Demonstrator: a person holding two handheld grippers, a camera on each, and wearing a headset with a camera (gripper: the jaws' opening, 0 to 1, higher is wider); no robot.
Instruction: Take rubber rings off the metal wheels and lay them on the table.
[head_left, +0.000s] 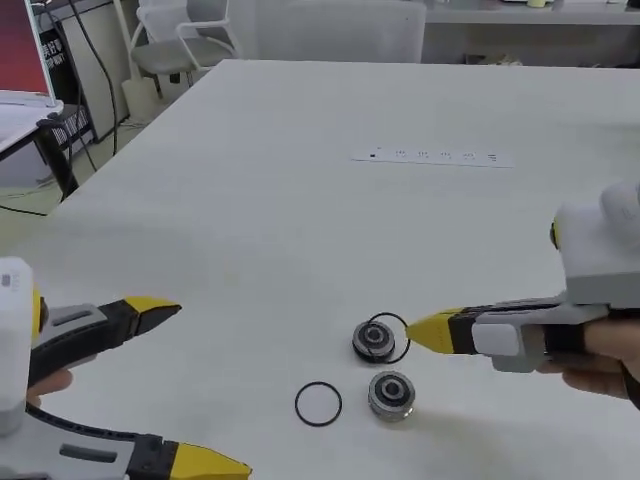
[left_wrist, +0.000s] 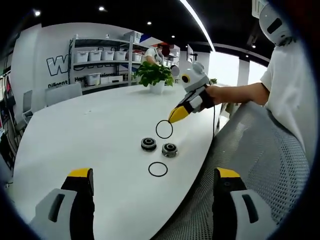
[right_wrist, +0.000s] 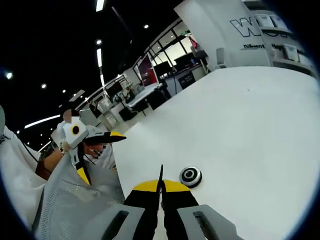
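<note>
Starting on the left, the left gripper (head_left: 185, 388) is wide open and holds nothing. It hangs over the table (head_left: 300, 200), well apart from the small parts.

Next comes one rubber ring (head_left: 297, 404). It lies flat on the table, just beside the near wheel (head_left: 391, 393). So that part of the job looks done.

Then come the two metal wheels, close together. The far wheel (head_left: 375, 341) sits just beside the right gripper (head_left: 425, 331).

The right gripper is squeezed tight on a second rubber ring (left_wrist: 156, 129). Its yellow tips pinch the thin ring at one edge. In the left gripper view this ring hangs in the air above the wheels, so I think it is off its wheel.

What is left, I think, is to lay this ring down on the table. I cannot tell if the wheels have more rings on them.
</note>
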